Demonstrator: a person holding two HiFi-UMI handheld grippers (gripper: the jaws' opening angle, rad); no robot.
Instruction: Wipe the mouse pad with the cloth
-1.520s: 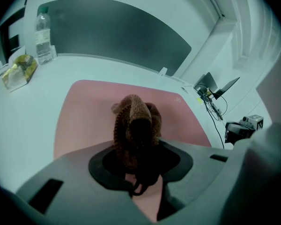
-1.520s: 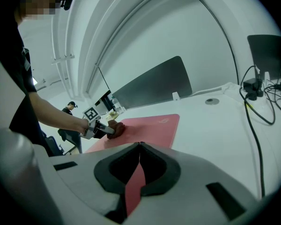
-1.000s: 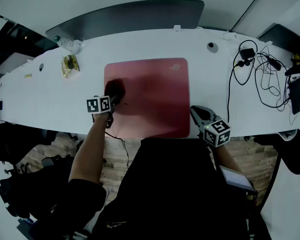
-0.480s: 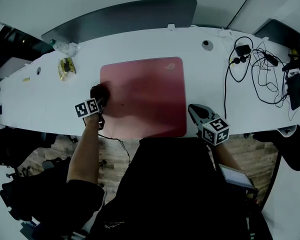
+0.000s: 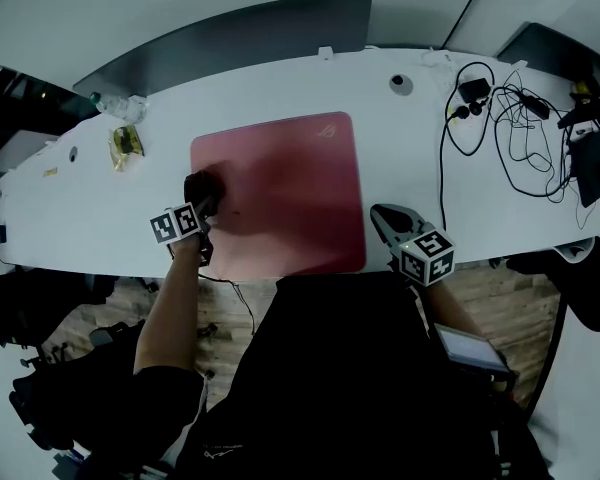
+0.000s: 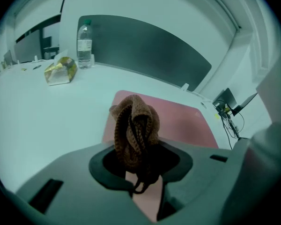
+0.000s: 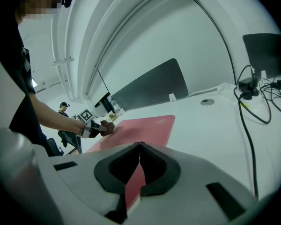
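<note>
A red mouse pad lies on the white desk; it also shows as the red mouse pad and the red mouse pad in the two gripper views. A brown knitted cloth is bunched between the jaws of my left gripper, which is shut on it. In the head view the cloth rests on the pad's left edge, held by the left gripper. My right gripper sits at the pad's near right corner, shut with nothing in it.
A water bottle and a yellow snack packet stand at the desk's far left. A dark partition runs along the back edge. Tangled black cables and a charger lie at the right. A round grommet sits behind the pad.
My left gripper has dragged the cloth leftward over the pad, from inside its left part to its left edge. The right gripper has stayed put.
</note>
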